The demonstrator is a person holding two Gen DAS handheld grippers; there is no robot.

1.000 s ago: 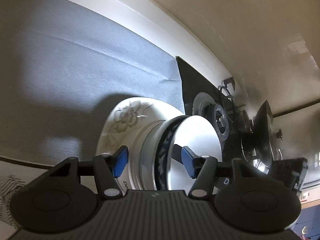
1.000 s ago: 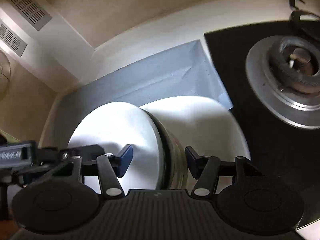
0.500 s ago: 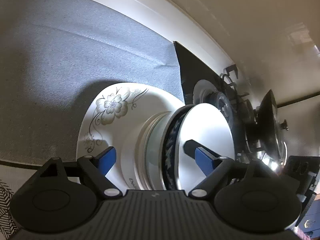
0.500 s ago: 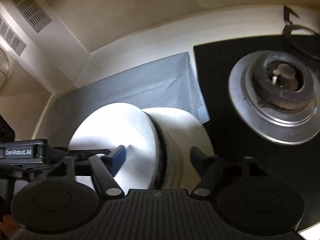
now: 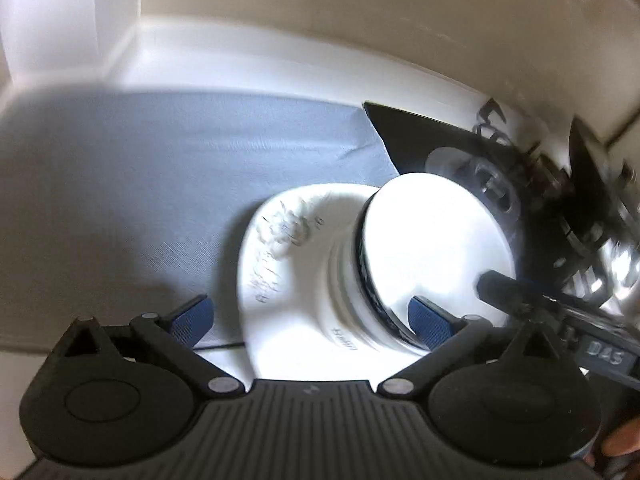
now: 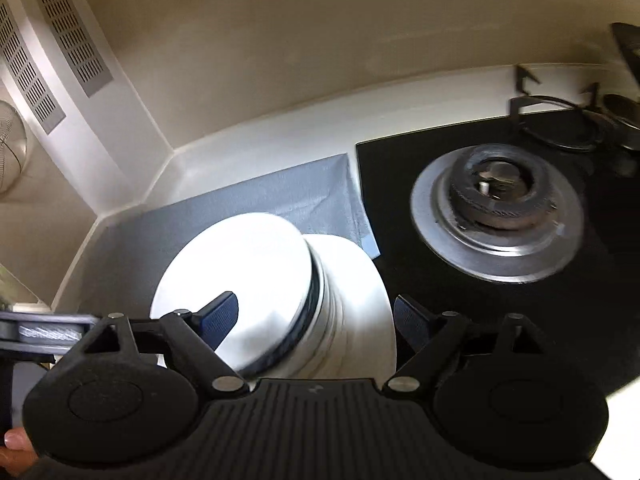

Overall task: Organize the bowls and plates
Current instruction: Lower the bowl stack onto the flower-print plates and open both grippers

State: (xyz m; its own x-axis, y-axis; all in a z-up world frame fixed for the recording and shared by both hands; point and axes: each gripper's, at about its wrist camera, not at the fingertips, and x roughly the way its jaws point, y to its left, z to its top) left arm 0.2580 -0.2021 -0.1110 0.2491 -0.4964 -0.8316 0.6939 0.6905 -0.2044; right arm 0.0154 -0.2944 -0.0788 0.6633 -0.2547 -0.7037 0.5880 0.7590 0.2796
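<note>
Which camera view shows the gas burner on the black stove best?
The right wrist view shows it best: the gas burner lies whole and fairly sharp on the black stove, its silver ring and dark cap visible. In the left wrist view the same burner is blurred, small and partly hidden behind the stacked bowls.

- Dim overall, warm cream cast on the walls in both views.
- Blown out to featureless white on the stacked bowls (image 5: 436, 248), with the floral plate (image 5: 288, 256) beneath nearly as bright, flower print smeared.
- Deep soft shadow across the grey mat (image 5: 140, 184), darkest toward the lower left.
- Heavy motion blur at the right of the left wrist view: hob (image 5: 520, 184) streaked, glints stretched into smears.
- Sharper in the right wrist view; burner (image 6: 496, 208) fairly crisp, dull sheen on its metal ring, bowl edges slightly smeared.
- Strong fisheye bending: counter edges and wall lines curved, corners vignetted black.
- Gripper bodies in near silhouette along the bottom.
</note>
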